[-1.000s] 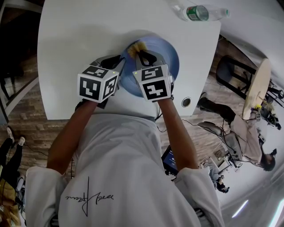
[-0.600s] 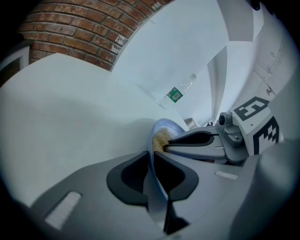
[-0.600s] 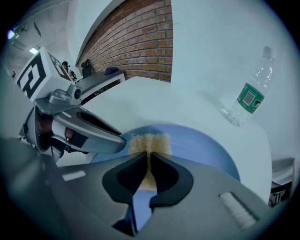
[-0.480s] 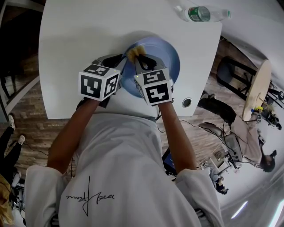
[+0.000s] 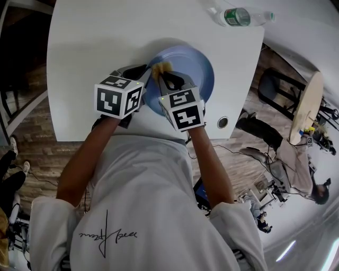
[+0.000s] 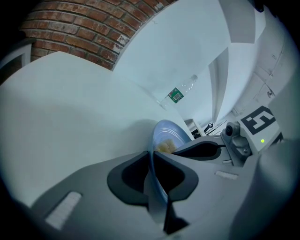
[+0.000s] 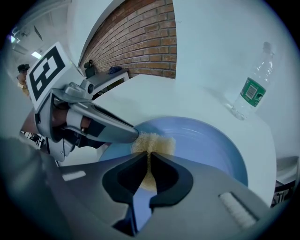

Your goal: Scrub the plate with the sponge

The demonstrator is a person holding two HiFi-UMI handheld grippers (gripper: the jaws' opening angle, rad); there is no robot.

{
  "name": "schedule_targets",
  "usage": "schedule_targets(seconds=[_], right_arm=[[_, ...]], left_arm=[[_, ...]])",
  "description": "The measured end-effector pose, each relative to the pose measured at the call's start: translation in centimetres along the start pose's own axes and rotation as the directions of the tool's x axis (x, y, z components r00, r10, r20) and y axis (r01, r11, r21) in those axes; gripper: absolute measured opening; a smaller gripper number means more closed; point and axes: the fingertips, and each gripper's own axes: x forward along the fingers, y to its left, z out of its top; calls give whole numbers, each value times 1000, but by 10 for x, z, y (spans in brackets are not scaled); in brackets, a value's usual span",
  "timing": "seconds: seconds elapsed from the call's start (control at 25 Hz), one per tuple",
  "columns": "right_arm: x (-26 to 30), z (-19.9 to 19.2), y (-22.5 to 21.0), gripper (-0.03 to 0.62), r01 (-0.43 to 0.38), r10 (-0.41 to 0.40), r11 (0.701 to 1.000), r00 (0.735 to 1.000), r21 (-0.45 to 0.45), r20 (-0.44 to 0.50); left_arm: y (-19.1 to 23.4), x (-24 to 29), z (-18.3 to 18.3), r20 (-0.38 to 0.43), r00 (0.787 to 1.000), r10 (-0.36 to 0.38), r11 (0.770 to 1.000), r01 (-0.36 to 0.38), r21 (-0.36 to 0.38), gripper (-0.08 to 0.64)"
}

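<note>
On the white table (image 5: 100, 42) there are one blue plate (image 5: 195, 68), one yellowish sponge (image 7: 153, 142) and one plastic bottle (image 5: 241, 16), which is well apart from the plate, near the far edge. There are two tools. The left tool (image 6: 151, 153) is closing its jaws on the plate's rim, which sits between them. The right tool (image 7: 149, 154) pinches the sponge against the plate's inner surface.

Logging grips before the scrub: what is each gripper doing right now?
Left gripper: jaws closing on the rim of the round blue plate.
Right gripper: closed on the yellow sponge.
</note>
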Motion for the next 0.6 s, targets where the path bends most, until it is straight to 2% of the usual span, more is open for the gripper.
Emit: schedule_targets(seconds=[0.6], right_arm=[[-3, -20, 22, 29, -81, 81, 997, 996, 2, -30]], left_arm=[[0, 3, 1, 5, 1000, -3, 1000, 3, 2, 34]])
